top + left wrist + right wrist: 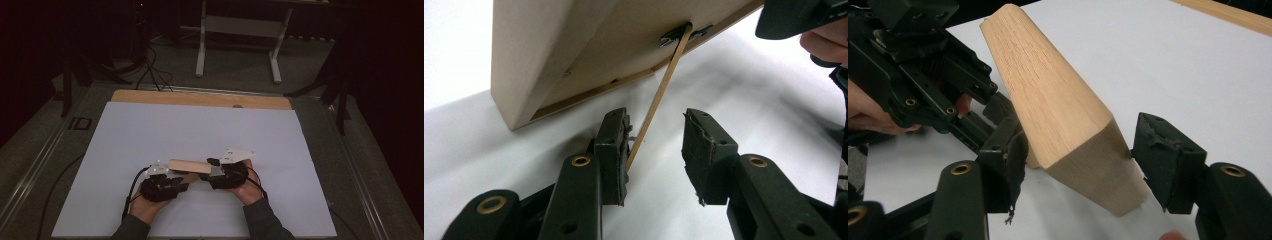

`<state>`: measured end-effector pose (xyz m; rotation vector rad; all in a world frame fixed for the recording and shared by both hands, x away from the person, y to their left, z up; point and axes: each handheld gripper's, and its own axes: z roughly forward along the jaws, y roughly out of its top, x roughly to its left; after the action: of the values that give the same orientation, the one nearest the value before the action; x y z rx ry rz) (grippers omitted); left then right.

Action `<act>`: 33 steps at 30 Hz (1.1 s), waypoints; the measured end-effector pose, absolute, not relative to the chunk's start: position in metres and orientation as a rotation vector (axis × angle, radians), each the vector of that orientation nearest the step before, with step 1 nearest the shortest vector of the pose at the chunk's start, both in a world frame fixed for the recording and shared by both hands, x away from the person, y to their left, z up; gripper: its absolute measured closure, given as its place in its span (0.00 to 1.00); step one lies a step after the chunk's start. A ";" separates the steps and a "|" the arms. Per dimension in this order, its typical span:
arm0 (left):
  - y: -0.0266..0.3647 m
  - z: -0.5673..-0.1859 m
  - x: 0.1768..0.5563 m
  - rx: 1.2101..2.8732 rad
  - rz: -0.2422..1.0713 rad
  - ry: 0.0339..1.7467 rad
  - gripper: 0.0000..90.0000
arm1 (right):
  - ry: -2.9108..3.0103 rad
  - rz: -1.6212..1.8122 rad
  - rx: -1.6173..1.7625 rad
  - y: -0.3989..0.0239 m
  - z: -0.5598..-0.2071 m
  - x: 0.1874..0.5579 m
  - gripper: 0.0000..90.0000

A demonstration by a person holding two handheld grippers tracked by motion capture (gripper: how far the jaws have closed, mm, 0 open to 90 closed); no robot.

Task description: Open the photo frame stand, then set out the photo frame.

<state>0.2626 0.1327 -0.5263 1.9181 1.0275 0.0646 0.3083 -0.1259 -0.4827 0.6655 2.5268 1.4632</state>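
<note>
A light wooden picture frame [190, 166] is held tilted just above the white sheet [200, 125], near its front middle. My right gripper [1078, 145] is shut on one corner of the frame [1048, 100], with a pad pressing each side. In the left gripper view I look at the frame's back [614, 40], where a thin wooden strut [659, 95] hangs down from a metal hinge. My left gripper [654, 125] is open, and the strut runs between its jaws, close against the left pad [614, 145]. Both grippers, left [182, 182] and right [212, 172], meet under the frame.
A bare wooden strip [200, 99] borders the sheet's far edge. Beyond it stands a white table frame [240, 30] on the floor, with cables [150, 70] to the left. Metal rails run along both sides. The sheet's far half is open room.
</note>
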 end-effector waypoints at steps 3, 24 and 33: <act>0.133 -0.526 0.262 1.914 0.063 1.029 0.69 | 2.535 1.454 0.653 -0.126 -0.483 0.308 0.42; 0.137 -0.522 0.256 1.915 0.111 1.026 0.67 | 2.525 1.422 0.616 -0.129 -0.474 0.304 0.35; 0.138 -0.521 0.256 1.911 0.122 1.027 0.67 | 2.537 1.427 0.550 -0.127 -0.469 0.300 0.32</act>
<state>0.2558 0.1382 -0.5210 1.9115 1.0274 0.1220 0.2996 -0.1272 -0.4694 0.5504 2.5368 1.4266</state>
